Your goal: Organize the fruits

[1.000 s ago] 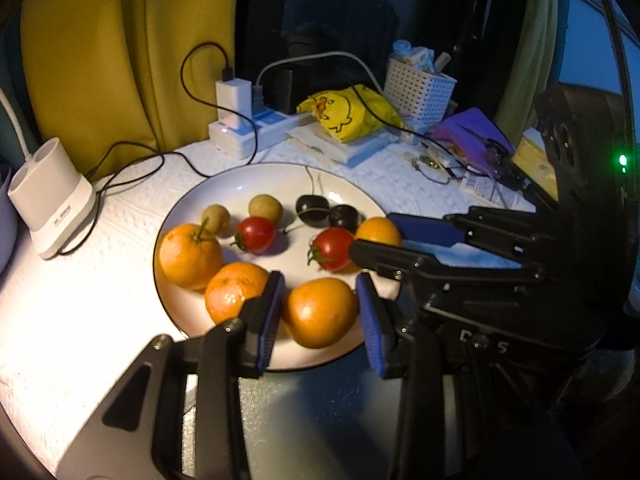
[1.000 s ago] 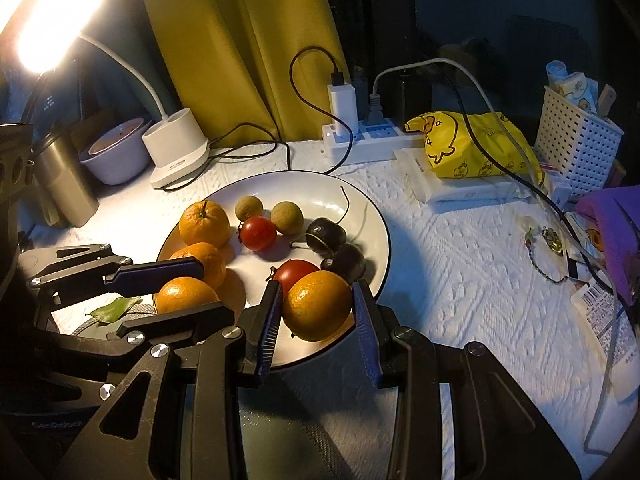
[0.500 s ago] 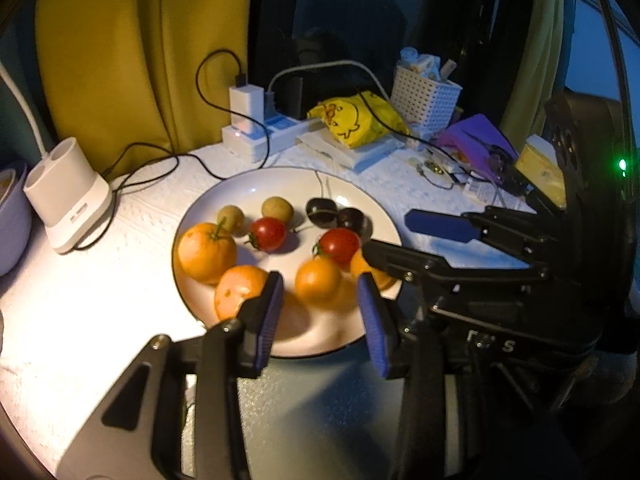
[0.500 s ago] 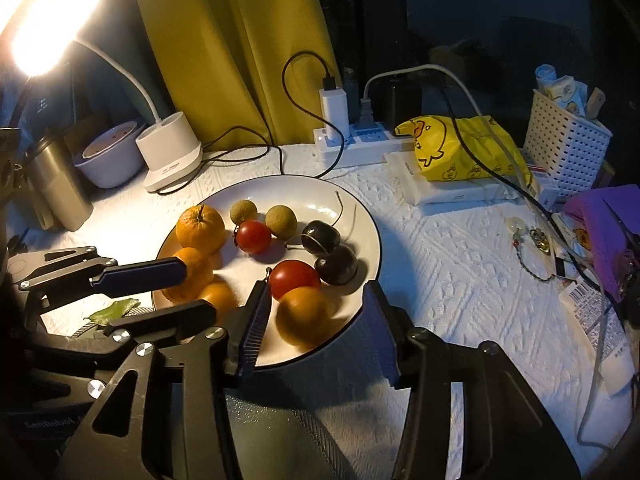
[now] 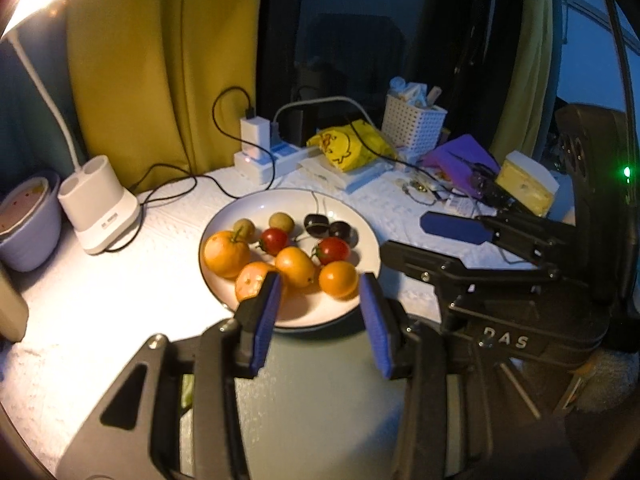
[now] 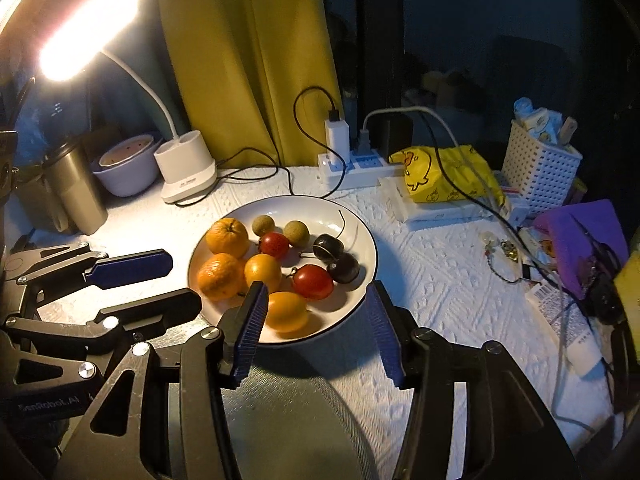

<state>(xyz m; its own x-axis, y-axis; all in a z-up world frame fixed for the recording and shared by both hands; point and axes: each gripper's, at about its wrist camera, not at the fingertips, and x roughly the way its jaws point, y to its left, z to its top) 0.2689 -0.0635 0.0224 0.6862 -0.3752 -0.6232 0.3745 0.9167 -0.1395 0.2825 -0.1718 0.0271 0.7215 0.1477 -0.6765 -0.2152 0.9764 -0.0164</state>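
Blue pads line both claws, and both claws hold nothing. The left claw [image 5: 320, 312] has its pads partly apart, with only air between them. The right claw [image 6: 316, 328] has just been opening, and its pads stand wider apart, also with nothing between them. Both claws hang over the near edge of the plate [image 6: 362, 236] and touch no fruit.

All the fruit sits on the white plate in the middle of the worktop [image 6: 440, 300]. Nearest the right claw is one orange [image 6: 286, 310], which lies free just past the left pad. Three more oranges [image 6: 227, 236] sit on the left side of the plate, close together. Two red tomatoes [image 6: 313, 281] lie in the middle. Two dark cherries [image 6: 335, 258] touch each other on the right side. Two small brown round fruits [image 6: 296, 233] sit at the far side.

Farther out, a white lamp base [image 6: 186, 170] stands to the far left, beside a pale purple bowl [image 6: 126, 170] and a metal cup [image 6: 74, 192]. A white power strip [image 6: 352, 166] lies at the far edge by the yellow curtain [image 6: 248, 60]. To the right are a yellow duck bag [image 6: 444, 180], a white basket [image 6: 540, 168] and a purple thing [image 6: 580, 240].
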